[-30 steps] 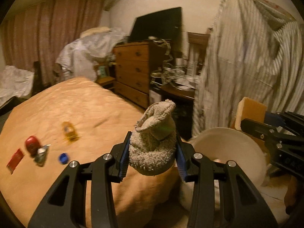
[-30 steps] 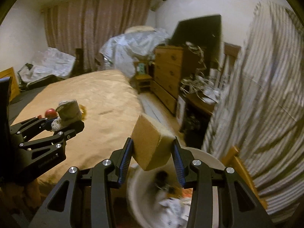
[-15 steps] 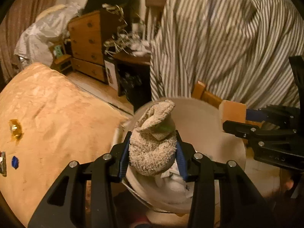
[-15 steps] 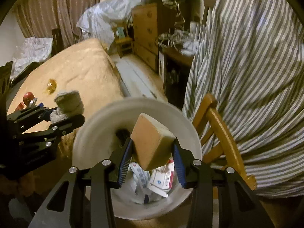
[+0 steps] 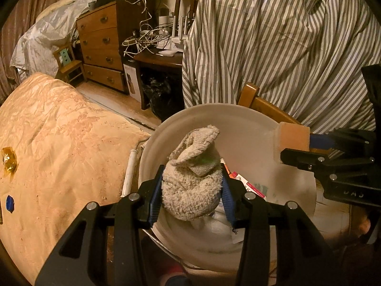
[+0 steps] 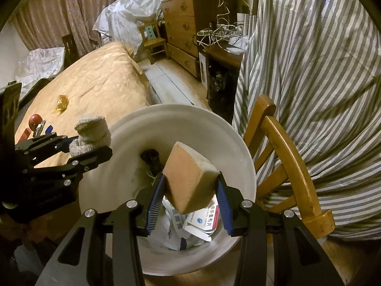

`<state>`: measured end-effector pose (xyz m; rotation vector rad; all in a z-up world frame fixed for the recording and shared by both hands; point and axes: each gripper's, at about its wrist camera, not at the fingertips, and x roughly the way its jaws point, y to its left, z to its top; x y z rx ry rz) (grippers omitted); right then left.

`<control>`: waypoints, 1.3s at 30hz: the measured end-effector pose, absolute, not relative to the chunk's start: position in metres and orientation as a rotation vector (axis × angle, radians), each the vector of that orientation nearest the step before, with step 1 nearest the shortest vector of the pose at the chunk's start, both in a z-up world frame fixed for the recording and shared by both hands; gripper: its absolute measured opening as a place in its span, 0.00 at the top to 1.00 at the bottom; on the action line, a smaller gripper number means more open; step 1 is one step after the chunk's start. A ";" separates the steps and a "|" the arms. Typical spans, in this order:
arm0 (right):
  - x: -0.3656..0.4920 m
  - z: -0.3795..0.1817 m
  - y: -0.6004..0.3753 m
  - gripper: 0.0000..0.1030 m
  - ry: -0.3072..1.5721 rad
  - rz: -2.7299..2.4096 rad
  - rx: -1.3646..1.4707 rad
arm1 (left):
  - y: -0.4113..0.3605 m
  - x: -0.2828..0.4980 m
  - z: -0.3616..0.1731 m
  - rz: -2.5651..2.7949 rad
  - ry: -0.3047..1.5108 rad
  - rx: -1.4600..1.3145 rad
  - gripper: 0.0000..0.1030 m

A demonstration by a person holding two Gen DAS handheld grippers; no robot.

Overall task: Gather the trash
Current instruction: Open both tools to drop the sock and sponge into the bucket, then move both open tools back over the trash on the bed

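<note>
My left gripper (image 5: pixel 191 190) is shut on a balled grey sock (image 5: pixel 190 186) and holds it over the near left part of a white trash bin (image 5: pixel 250 128). My right gripper (image 6: pixel 189 199) is shut on an orange sponge (image 6: pixel 190 181) and holds it over the middle of the same bin (image 6: pixel 233 138), which holds papers and packaging (image 6: pixel 204 217). The sock also shows in the right wrist view (image 6: pixel 91 132). The sponge also shows in the left wrist view (image 5: pixel 291 138).
A bed with a tan cover (image 6: pixel 100 78) lies left of the bin, with a yellow wrapper (image 6: pixel 62 101), a red ball (image 6: pixel 35 119) and a blue cap (image 5: pixel 9 202) on it. A wooden chair (image 6: pixel 285 157) with striped cloth (image 6: pixel 321 71) stands right of the bin. A dresser (image 5: pixel 102 45) is behind.
Both grippers have swung from the bed to above the bin and tilted down over it, each still holding its item.
</note>
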<state>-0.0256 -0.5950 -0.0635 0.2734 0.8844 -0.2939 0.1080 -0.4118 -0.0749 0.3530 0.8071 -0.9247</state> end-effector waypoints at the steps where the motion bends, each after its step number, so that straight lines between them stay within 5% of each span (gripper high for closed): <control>1: -0.026 -0.063 -0.595 0.54 0.880 -0.294 0.277 | -0.412 0.108 -0.075 -0.920 0.810 0.352 0.52; 4: -0.029 -0.059 -0.598 0.43 0.858 -0.300 0.302 | -0.413 0.110 -0.073 -0.902 0.796 0.354 0.40; 18: -0.038 -0.054 -0.592 0.42 0.815 -0.301 0.305 | -0.395 0.111 -0.070 -0.889 0.780 0.345 0.40; 29: -0.033 -0.017 -0.520 0.19 0.652 -0.197 0.230 | -0.319 0.121 -0.062 -0.788 0.735 0.303 0.40; 39: 0.014 -0.013 -0.428 0.13 0.659 -0.026 0.169 | -0.202 0.165 -0.065 -0.563 0.752 0.199 0.40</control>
